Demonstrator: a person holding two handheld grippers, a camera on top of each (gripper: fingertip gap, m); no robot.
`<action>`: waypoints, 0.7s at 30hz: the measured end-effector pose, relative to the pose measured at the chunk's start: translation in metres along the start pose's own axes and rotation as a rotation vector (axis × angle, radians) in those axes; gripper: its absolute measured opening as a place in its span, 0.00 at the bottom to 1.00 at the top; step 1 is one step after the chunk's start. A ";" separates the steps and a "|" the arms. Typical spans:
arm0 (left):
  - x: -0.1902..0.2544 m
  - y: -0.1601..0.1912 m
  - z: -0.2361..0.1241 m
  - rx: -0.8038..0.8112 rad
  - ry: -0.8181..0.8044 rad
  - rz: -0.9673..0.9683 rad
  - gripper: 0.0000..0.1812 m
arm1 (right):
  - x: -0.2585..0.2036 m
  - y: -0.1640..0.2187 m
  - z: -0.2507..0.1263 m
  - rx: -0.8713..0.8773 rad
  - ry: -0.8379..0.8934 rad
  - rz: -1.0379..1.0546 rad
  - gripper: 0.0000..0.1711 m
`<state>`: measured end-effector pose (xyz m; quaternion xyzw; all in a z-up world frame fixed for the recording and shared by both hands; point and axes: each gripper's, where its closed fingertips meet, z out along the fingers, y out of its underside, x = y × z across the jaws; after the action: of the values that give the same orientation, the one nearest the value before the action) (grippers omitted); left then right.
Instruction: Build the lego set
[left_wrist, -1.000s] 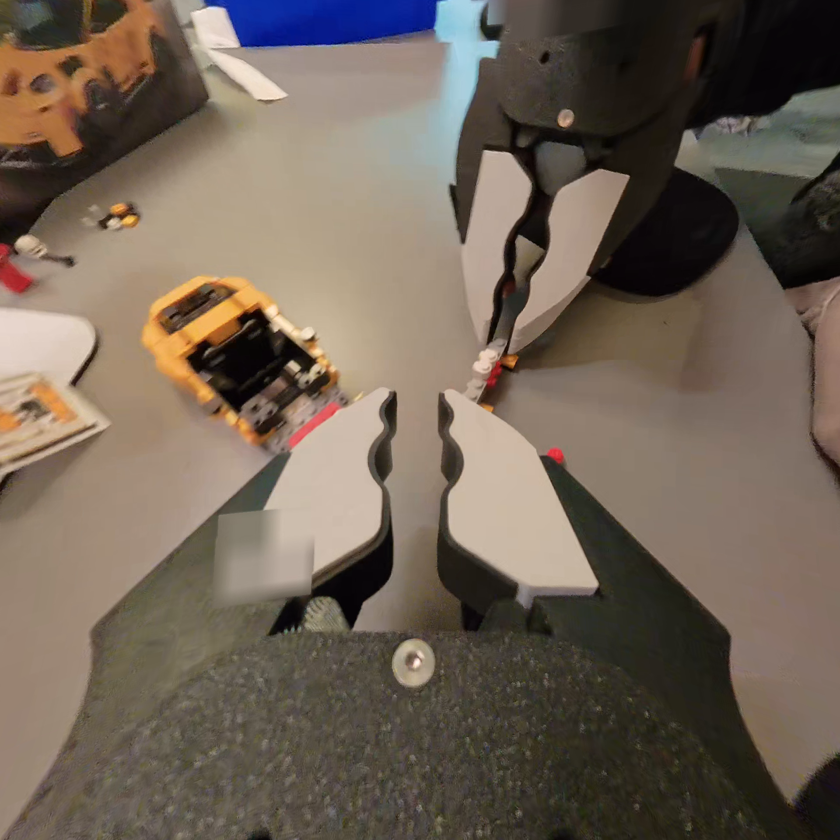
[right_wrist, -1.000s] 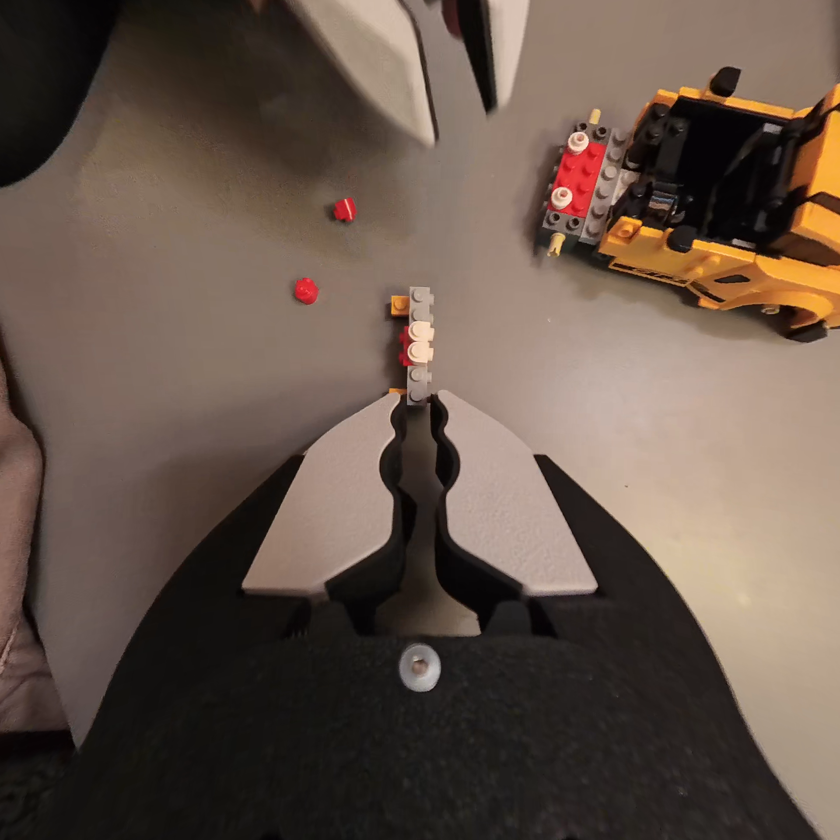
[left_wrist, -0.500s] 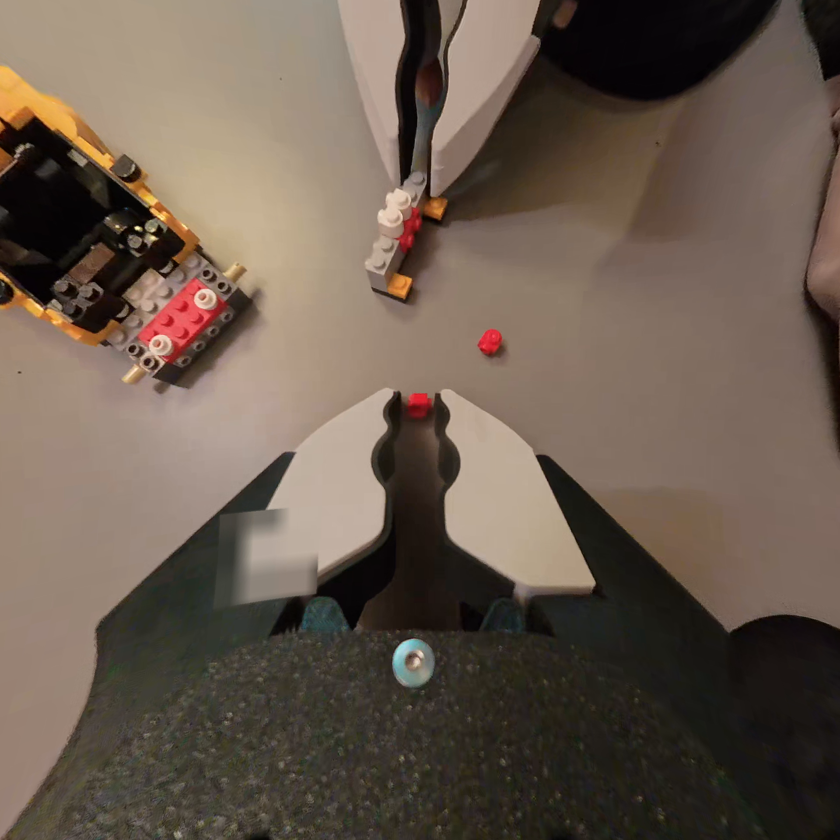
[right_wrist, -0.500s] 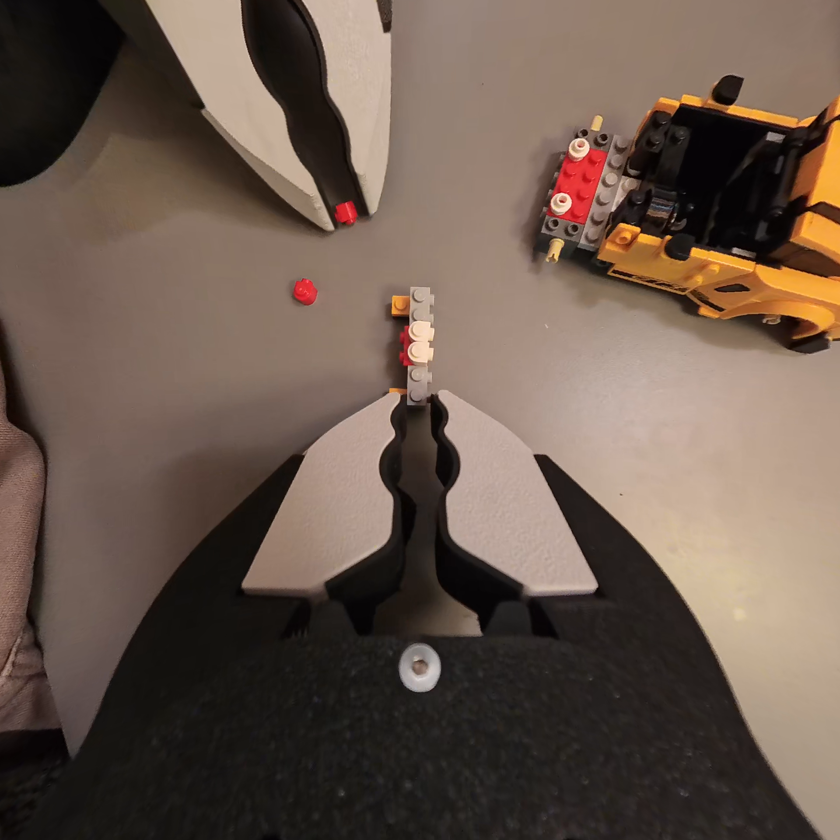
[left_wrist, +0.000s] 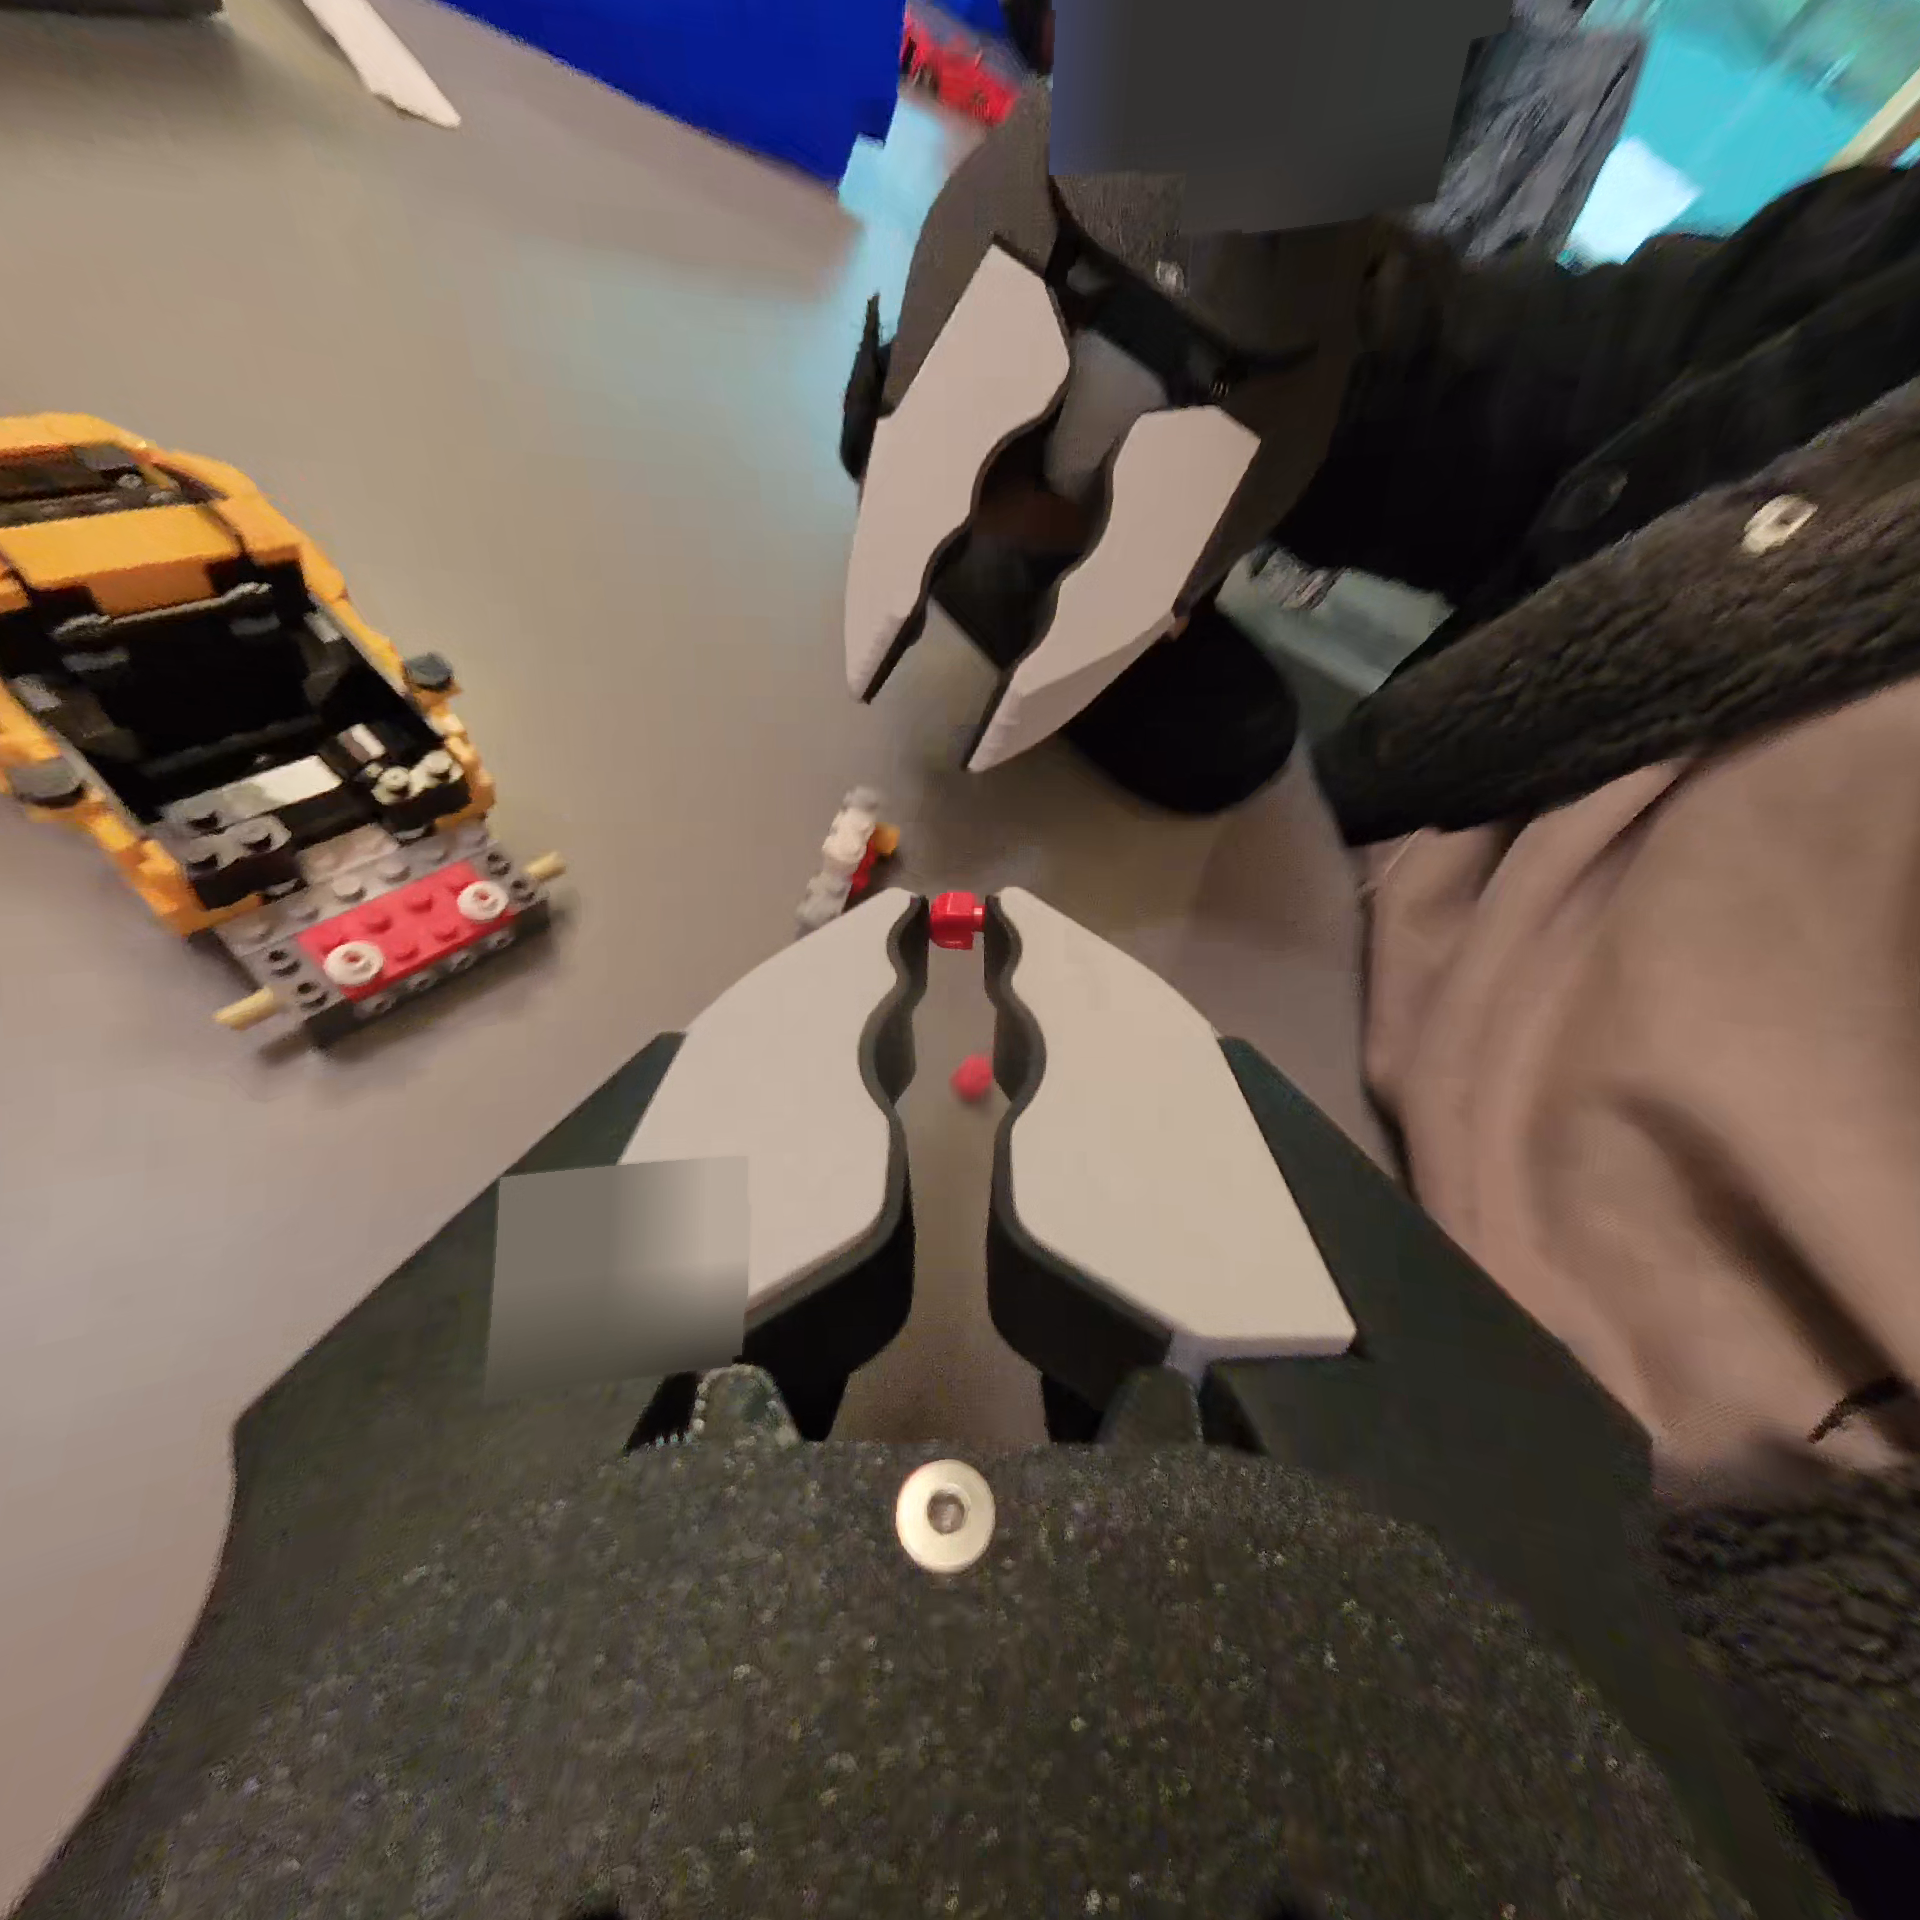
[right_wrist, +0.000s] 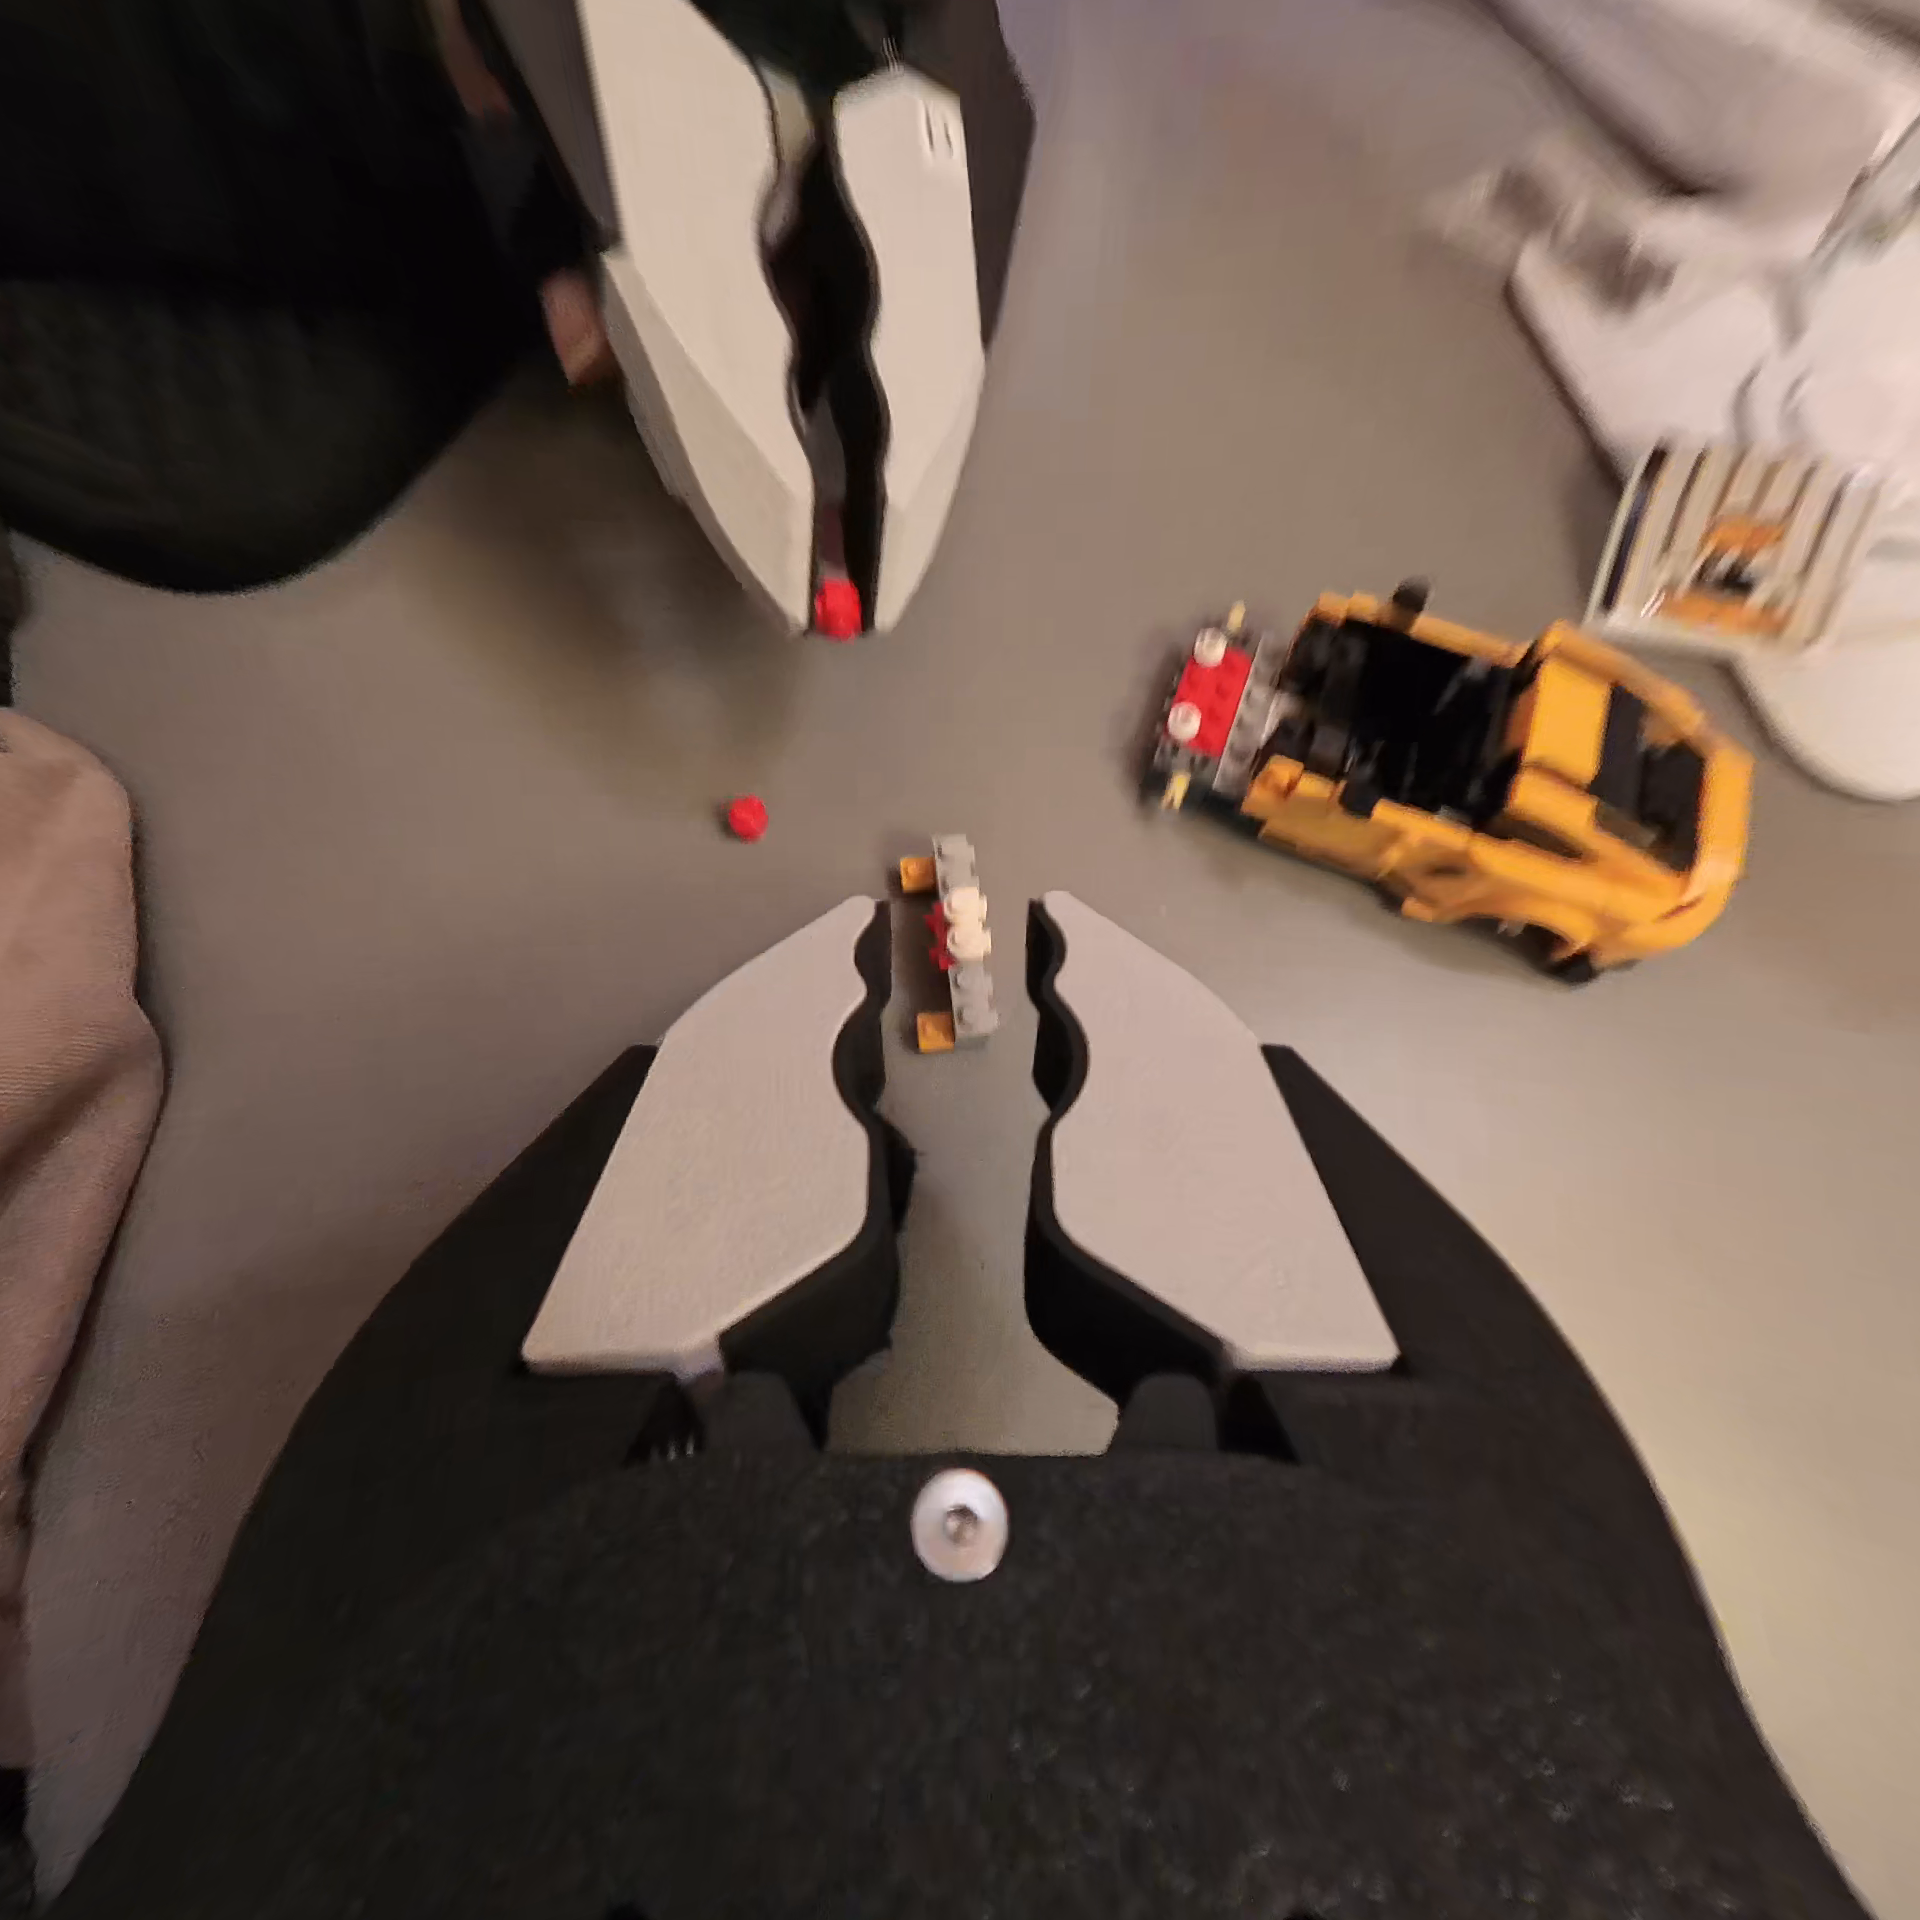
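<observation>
My left gripper (left_wrist: 956, 920) is shut on a small red round stud (left_wrist: 954, 921) and holds it above the grey table; it shows in the right wrist view too (right_wrist: 837, 608). A second red stud (right_wrist: 746, 816) lies on the table, seen below my left fingers (left_wrist: 972, 1075). My right gripper (right_wrist: 956, 914) is open and empty, raised above a small grey, white, red and orange sub-assembly (right_wrist: 961, 940), which also shows in the left wrist view (left_wrist: 847, 857). The orange car (left_wrist: 208, 727) with its red rear plate (right_wrist: 1210, 696) sits apart on the table.
An instruction booklet (right_wrist: 1745, 551) lies on something white beyond the car in the right wrist view. A person's dark sleeve (left_wrist: 1621, 665) and tan clothing (left_wrist: 1662, 1039) are close on the right of the left wrist view. A blue object (left_wrist: 727, 73) stands at the table's far edge. Some 6 cm of space lies between my two pairs of fingers.
My left gripper closed on a red stud and lifted it off the table. My right gripper let go of the grey sub-assembly, opened and rose; the sub-assembly now lies on the table.
</observation>
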<state>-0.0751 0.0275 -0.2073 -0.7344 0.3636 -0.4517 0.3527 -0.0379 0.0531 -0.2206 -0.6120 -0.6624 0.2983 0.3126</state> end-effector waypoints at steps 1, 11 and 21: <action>0.004 -0.006 0.002 0.031 0.027 -0.028 0.05 | -0.001 -0.009 -0.004 0.052 0.011 -0.037 0.14; 0.029 -0.041 0.002 0.283 0.366 -0.382 0.05 | -0.029 -0.059 -0.024 0.276 0.023 -0.279 0.13; 0.027 -0.048 -0.009 0.379 0.449 -0.446 0.05 | -0.033 -0.074 -0.025 0.317 -0.008 -0.263 0.09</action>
<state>-0.0642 0.0266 -0.1525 -0.5998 0.1730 -0.7266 0.2868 -0.0629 0.0155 -0.1486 -0.4621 -0.6825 0.3580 0.4387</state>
